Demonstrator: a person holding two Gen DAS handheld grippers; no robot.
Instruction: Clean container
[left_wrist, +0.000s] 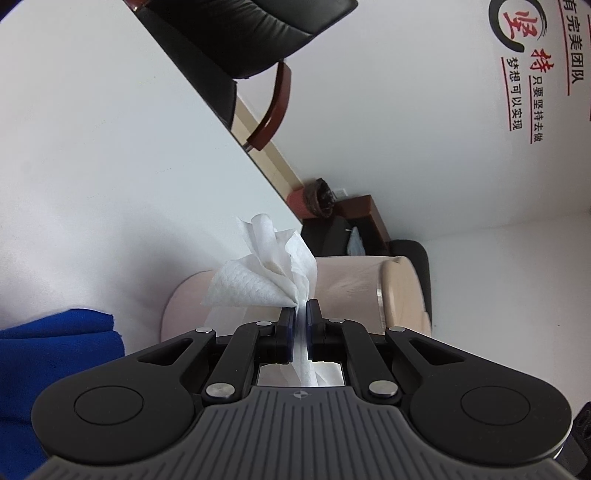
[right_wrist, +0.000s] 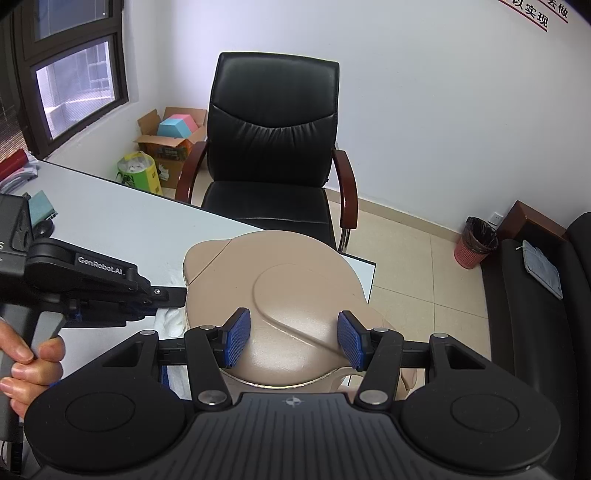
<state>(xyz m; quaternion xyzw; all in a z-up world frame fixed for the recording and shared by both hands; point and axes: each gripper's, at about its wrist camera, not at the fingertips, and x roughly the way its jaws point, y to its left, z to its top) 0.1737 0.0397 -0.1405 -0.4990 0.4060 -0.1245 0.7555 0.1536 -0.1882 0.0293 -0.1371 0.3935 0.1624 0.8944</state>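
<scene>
- My left gripper is pinched nearly closed on a crumpled white tissue.
- My right gripper is part-open, its blue pads clamping the beige container, which sits at the white table's corner.

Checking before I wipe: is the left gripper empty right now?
No, the left gripper is shut on a crumpled white paper towel that fans out beyond its fingertips.

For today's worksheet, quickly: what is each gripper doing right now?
Left gripper: closed on the white tissue.
Right gripper: fingers against the beige container, apparently gripping it.
</scene>
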